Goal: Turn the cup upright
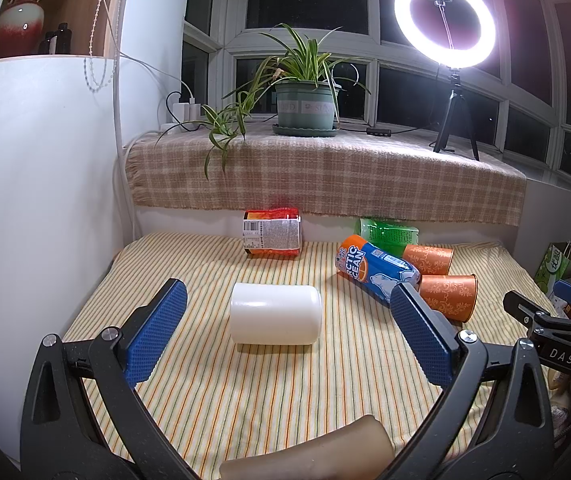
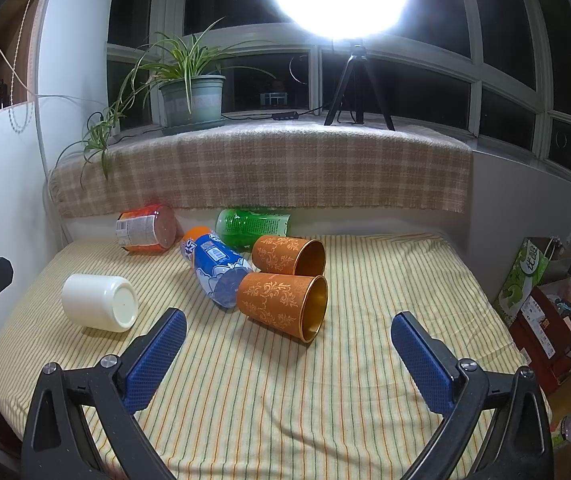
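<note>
We count one white cup point(image 1: 276, 314), smooth and cylindrical, lying on its side on the striped cloth point(image 1: 245, 392), its flat base toward our right. Two orange cups point(image 2: 283, 305) with pale scrollwork and shiny gold insides lie on their sides nearby, both empty, one just behind the other. Three bottles also lie flat: a blue-labelled one point(image 2: 217, 270) touching the orange cups, a green one point(image 2: 251, 226) and a red one point(image 2: 145, 229). Our left gripper point(image 1: 288, 322) spreads wide, the white cup between its textured blue pads point(image 1: 157, 330); our right gripper point(image 2: 288, 350) also gapes wide, holding nothing.
</note>
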`<state>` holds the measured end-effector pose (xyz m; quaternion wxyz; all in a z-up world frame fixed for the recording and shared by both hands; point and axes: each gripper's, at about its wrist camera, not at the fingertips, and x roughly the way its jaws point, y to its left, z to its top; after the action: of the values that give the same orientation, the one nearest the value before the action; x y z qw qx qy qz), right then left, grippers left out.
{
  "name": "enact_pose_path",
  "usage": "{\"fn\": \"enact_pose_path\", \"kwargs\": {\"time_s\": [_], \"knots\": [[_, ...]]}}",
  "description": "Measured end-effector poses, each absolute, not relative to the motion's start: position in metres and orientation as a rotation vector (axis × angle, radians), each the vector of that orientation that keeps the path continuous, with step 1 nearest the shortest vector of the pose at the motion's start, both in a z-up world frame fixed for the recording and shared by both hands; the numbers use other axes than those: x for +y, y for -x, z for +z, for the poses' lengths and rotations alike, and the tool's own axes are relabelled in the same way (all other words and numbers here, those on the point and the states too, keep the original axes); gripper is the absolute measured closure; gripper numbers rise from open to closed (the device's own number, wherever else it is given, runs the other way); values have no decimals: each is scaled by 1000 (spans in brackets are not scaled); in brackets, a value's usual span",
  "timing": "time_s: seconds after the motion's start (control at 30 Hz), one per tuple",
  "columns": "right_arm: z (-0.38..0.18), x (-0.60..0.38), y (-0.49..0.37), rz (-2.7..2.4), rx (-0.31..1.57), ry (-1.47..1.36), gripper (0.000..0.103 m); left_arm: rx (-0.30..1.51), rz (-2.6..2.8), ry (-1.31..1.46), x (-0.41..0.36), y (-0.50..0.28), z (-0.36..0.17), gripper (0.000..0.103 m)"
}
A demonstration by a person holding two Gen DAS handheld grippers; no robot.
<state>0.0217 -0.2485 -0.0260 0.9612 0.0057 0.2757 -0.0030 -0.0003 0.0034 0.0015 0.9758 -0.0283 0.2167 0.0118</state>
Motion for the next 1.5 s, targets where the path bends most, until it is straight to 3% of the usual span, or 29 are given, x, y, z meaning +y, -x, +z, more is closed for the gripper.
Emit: {"fn": "enact_pose_path", "kwargs": {"time_s": [1.1,1.5], "knots": [[-31,-241,-32,27,587,-3,0,445,29,56,3,-1,-9,0],[-40,-237,-79,102,681,19,0,479,68,69,23,1,-19,0]]}}
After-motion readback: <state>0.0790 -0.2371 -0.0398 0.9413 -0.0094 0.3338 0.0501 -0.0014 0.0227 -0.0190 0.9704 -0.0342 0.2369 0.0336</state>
